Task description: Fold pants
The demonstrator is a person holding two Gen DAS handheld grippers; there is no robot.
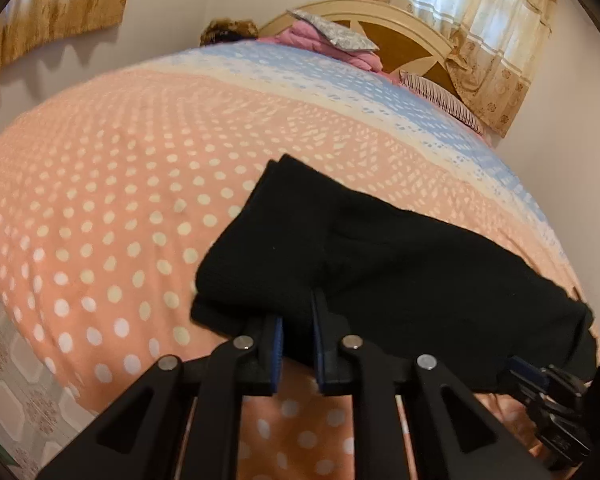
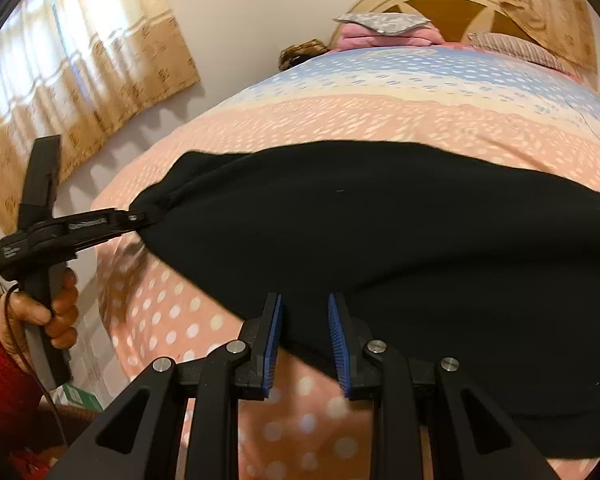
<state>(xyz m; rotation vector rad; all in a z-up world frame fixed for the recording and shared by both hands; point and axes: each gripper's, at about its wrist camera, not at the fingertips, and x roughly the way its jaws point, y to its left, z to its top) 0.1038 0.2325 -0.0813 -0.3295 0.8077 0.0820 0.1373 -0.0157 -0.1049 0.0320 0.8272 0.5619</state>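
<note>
We're over the bed [image 1: 100, 200], its dotted pink cover spread wide, and the black pants [image 2: 380, 240] lie folded across its near part. Our left tool [image 1: 298, 312] is pinched tight on the pants' near edge; our right tool [image 2: 304, 320] stands narrowly parted, cloth edge between its pads, grip unclear.
</note>
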